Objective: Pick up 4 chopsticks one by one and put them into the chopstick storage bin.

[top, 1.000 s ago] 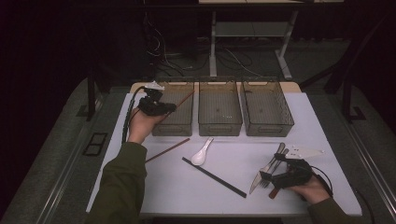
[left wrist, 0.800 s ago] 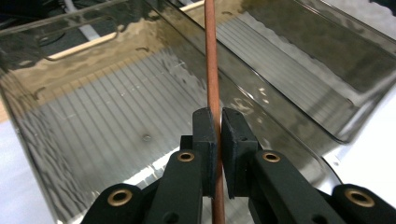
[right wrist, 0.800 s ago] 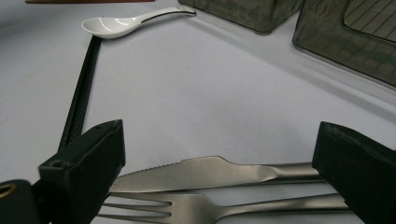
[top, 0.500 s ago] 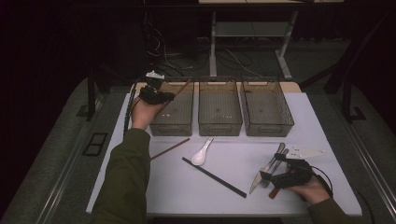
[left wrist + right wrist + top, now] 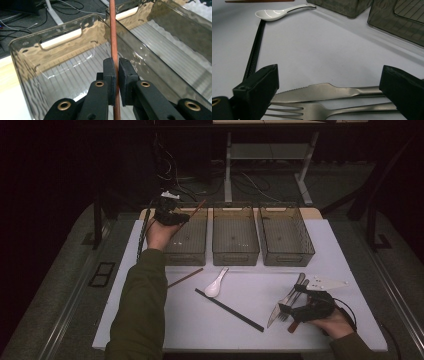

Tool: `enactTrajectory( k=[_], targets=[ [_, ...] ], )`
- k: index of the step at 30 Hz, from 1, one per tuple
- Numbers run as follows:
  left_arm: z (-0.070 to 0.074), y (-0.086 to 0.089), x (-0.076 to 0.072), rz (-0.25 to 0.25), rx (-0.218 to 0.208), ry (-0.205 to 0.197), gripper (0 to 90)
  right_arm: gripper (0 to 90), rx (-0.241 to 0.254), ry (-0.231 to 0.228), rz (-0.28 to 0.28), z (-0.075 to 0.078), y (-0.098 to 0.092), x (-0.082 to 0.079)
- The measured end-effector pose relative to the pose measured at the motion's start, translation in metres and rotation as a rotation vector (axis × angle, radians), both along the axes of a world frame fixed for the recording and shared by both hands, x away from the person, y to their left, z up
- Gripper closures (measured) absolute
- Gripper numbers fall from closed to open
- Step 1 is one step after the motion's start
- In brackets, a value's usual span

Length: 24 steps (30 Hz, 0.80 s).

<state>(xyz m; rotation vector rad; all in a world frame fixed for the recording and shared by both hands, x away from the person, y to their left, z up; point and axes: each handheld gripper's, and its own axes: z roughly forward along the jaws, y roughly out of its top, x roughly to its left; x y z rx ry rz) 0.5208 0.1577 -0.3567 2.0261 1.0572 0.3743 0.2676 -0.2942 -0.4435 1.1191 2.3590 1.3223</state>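
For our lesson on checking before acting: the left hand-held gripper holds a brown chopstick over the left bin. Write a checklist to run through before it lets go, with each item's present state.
1. Left hand-held gripper clamped on the brown chopstick: ok, pads press both sides.
2. Chopstick over the left bin: ok, the bin floor lies beneath the jaws.
3. Bin free to take it: ok, nothing lies inside.
4. Chopstick lying level for a clean drop: not ok, its far end rises past the bin's back rim.
5. Right hand-held gripper out of the way: ok, open around the knife and fork on the near right of the table.
6. Second brown chopstick on the table: ok, apart from the white spoon.
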Motion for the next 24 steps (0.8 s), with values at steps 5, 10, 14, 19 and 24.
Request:
enactTrajectory(
  k=[5,10,14,19,24],
  targets=[
    [-0.006,-0.001,0.008,0.018,-0.006,0.01,83.8,2.5,-0.001,0.0,0.0,0.0,0.0,0.0],
    [-0.015,-0.002,0.012,0.035,-0.009,0.03,83.8,2.5,-0.001,0.003,-0.002,-0.001,-0.001,0.0],
    [-0.02,-0.002,0.014,0.04,0.014,0.044,83.3,2.5,-0.001,0.0,-0.001,0.0,-0.001,0.0],
    [-0.02,-0.004,0.013,0.038,0.05,0.028,71.8,2.5,-0.001,-0.001,-0.001,-0.001,-0.001,-0.001],
    [-0.013,-0.008,0.007,0.014,0.035,0.006,64.3,2.5,-0.003,0.0,-0.002,-0.001,-0.001,-0.001]
  ],
)
